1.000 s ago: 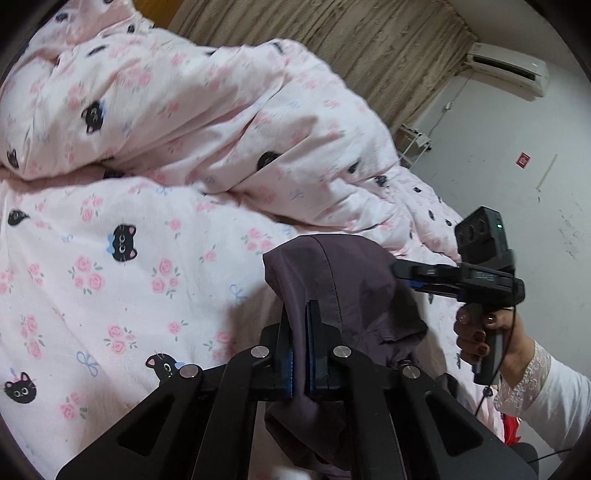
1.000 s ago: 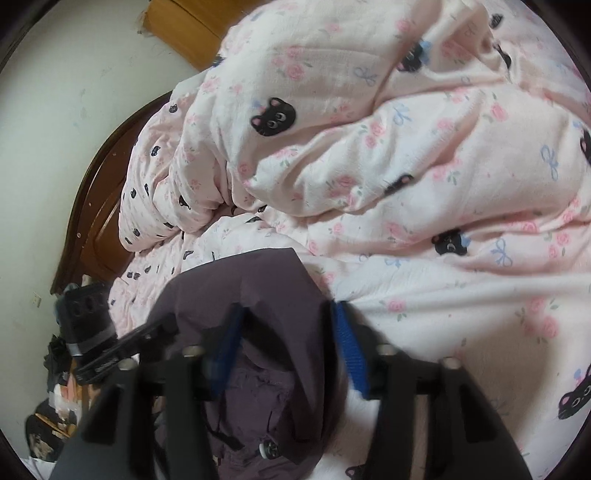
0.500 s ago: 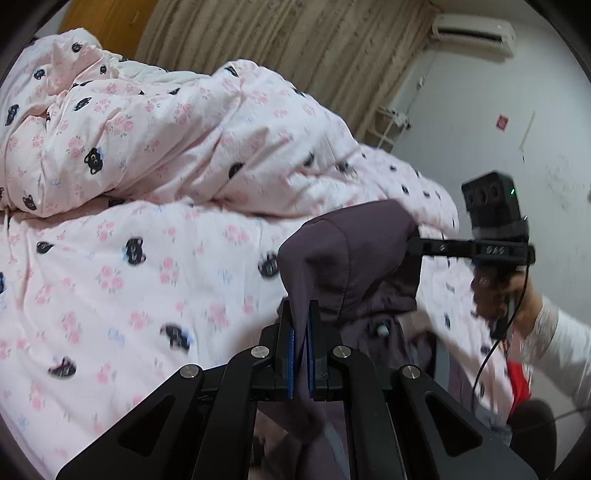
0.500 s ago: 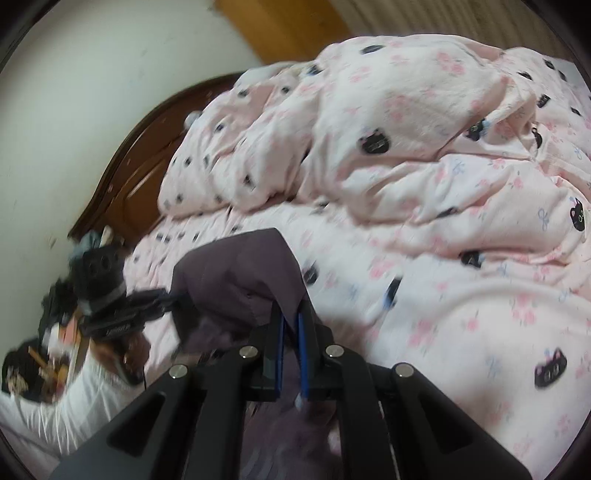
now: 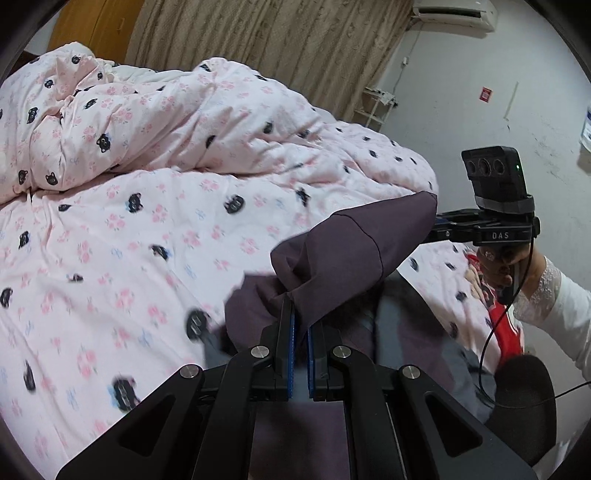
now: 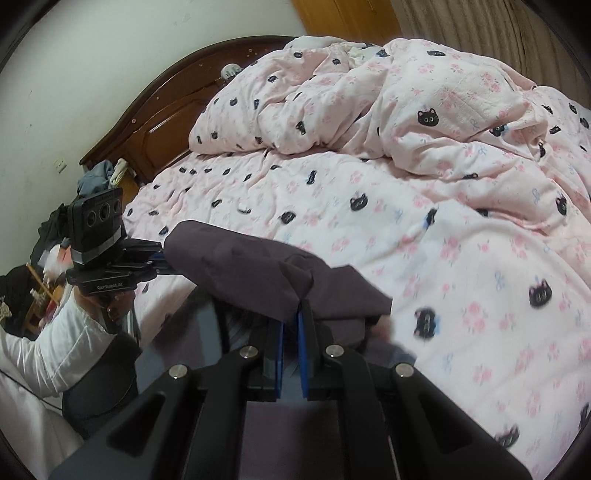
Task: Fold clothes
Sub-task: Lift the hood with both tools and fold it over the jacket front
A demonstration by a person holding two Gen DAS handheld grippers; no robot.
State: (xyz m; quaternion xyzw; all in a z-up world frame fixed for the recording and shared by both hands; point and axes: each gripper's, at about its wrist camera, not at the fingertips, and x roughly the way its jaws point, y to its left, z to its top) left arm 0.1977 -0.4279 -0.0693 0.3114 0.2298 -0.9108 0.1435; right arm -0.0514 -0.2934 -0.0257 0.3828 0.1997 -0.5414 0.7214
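The left gripper (image 5: 300, 314) is pinching a fold of a dark purple garment (image 5: 354, 251), its blue-padded fingers (image 5: 290, 332) pressing together on the cloth with only the fabric between them. The right gripper (image 6: 290, 314) is doing the same on another part of the same garment, its fingers (image 6: 301, 332) clamping a bunched edge. The garment is hanging stretched between the two grippers above the near edge of the bed (image 6: 443, 258), its upper edge forming a taut ridge and the rest drooping below the grippers in blur.

From the left wrist view, the right gripper is showing at the far right with its camera block on top; a hand (image 5: 498, 262) is gripping its handle, and a white sleeve (image 5: 561, 302) is extending behind it. From the right wrist view, the left gripper is showing at the left, likewise held by a hand in a white sleeve.

A pink quilt (image 5: 166, 122) printed with black cat faces and flowers is lying heaped across the far side of the bed. A dark wooden headboard (image 6: 155, 122) is standing against the white wall. A beige curtain (image 5: 277, 37) is hanging behind the bed, and an air conditioner (image 5: 454, 11) is sitting high on the wall.
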